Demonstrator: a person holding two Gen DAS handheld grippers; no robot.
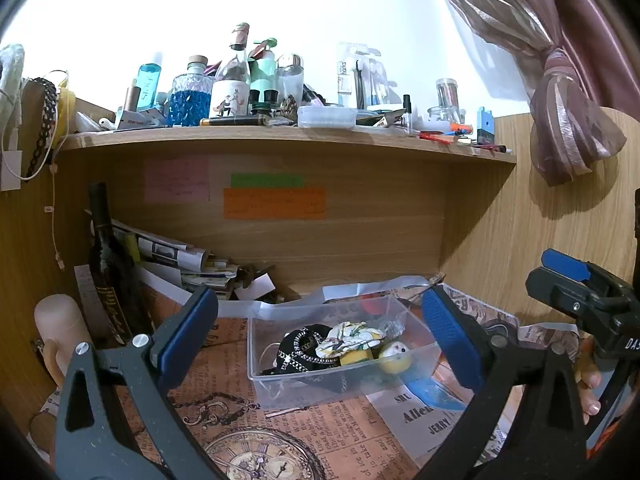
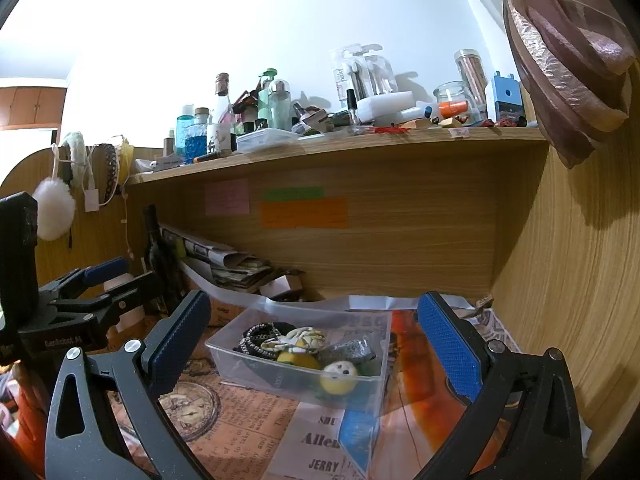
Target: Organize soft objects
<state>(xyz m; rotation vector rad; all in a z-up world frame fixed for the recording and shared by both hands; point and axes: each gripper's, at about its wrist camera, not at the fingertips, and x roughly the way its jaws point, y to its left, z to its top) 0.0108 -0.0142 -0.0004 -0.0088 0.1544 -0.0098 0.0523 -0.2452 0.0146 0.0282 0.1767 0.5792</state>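
Note:
A clear plastic box [image 1: 420, 354] [image 2: 228, 354] stands on the paper-covered desk. Inside lie a black fabric piece with chains [image 1: 298, 350] [image 2: 256, 338], a white-and-yellow patterned cloth [image 1: 352, 336] [image 2: 298, 338], a yellow soft toy with a white face [image 1: 394, 356] [image 2: 340, 376] and a grey glittery piece [image 2: 352, 350]. My left gripper [image 1: 320, 340] is open and empty, hovering just before the box. My right gripper [image 2: 316, 348] is open and empty, also facing the box. The right gripper [image 1: 576, 280] shows at the right of the left wrist view; the left gripper [image 2: 100, 280] shows at the left of the right wrist view.
A wooden shelf [image 1: 280, 136] [image 2: 360, 144] above carries bottles and jars. Under it, a dark bottle [image 1: 106, 256] and stacked papers [image 1: 180, 260] stand at the back left. A curtain tie [image 1: 568, 120] hangs at the right. A white pompom [image 2: 54, 208] hangs at the left.

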